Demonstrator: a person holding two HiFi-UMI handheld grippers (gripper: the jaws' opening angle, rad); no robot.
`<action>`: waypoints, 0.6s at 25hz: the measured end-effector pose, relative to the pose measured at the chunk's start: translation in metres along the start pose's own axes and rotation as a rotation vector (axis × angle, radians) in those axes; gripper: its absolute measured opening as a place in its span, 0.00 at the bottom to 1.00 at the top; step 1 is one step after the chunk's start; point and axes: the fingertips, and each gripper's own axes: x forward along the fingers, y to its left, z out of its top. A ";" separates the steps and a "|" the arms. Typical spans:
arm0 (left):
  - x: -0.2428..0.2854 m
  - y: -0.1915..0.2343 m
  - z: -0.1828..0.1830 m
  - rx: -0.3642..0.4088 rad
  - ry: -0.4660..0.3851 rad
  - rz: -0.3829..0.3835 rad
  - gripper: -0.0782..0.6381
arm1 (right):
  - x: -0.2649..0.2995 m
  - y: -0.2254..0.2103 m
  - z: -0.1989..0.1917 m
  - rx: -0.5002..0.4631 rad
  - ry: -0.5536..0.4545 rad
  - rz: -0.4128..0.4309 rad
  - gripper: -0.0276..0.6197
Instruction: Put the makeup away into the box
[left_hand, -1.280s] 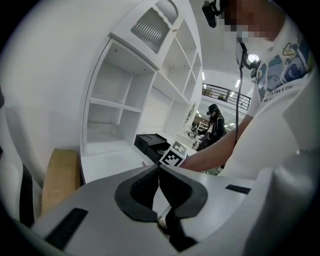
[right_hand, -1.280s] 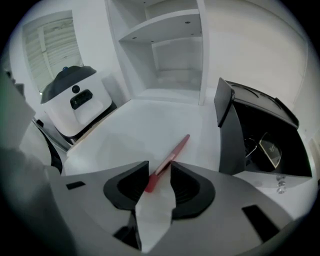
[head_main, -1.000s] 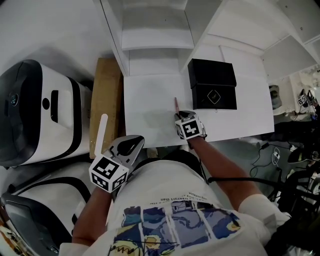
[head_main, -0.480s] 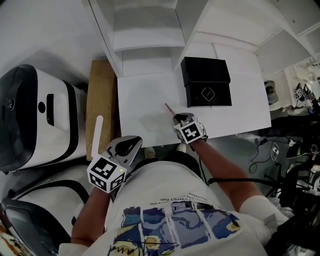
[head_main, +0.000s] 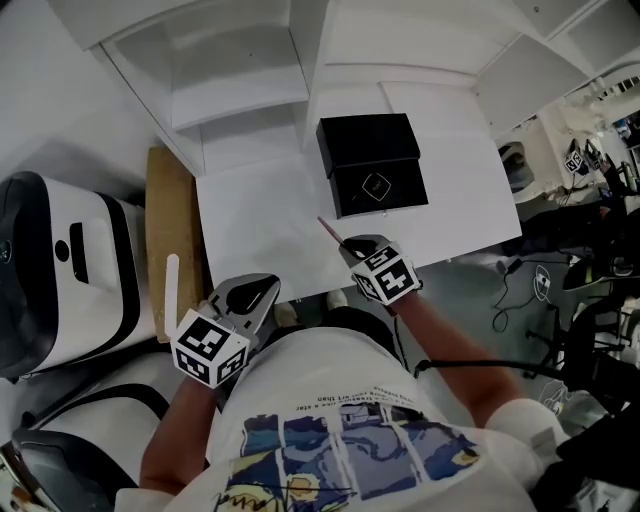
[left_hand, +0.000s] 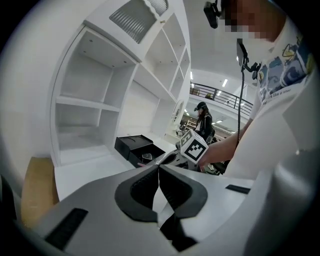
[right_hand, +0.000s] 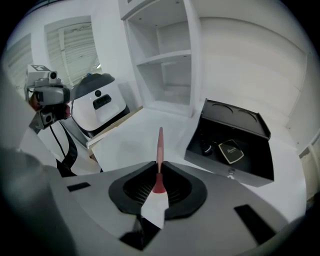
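Observation:
A thin pinkish-red makeup pencil (right_hand: 160, 150) sticks out forward from my right gripper (head_main: 347, 244), whose jaws are shut on its lower end. In the head view the pencil (head_main: 328, 230) hangs above the white table (head_main: 250, 215), just left of the open black box (head_main: 372, 165). The box (right_hand: 235, 145) holds a dark compact with a gold lid (right_hand: 230, 151) and small dark items. My left gripper (head_main: 250, 295) sits at the table's near edge, shut with nothing between its jaws. The box (left_hand: 135, 147) also shows in the left gripper view.
White shelving (head_main: 235, 80) rises behind the table. A brown board (head_main: 172, 235) with a white stick (head_main: 170, 290) lies along the table's left side, next to a white-and-black machine (head_main: 60, 270). Cables and equipment (head_main: 570, 300) crowd the floor at right.
My right gripper has risen off the table with the pencil in its jaws, its tip now pointing up and to the left. The left gripper has shifted slightly.

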 end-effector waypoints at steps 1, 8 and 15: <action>0.006 -0.003 0.004 0.007 -0.001 -0.008 0.13 | -0.007 -0.008 0.000 0.010 -0.006 -0.007 0.14; 0.039 -0.017 0.023 0.031 0.000 -0.019 0.13 | -0.038 -0.083 -0.014 0.056 0.002 -0.066 0.14; 0.058 -0.021 0.038 0.023 -0.014 0.023 0.13 | -0.041 -0.160 -0.017 0.037 0.053 -0.121 0.14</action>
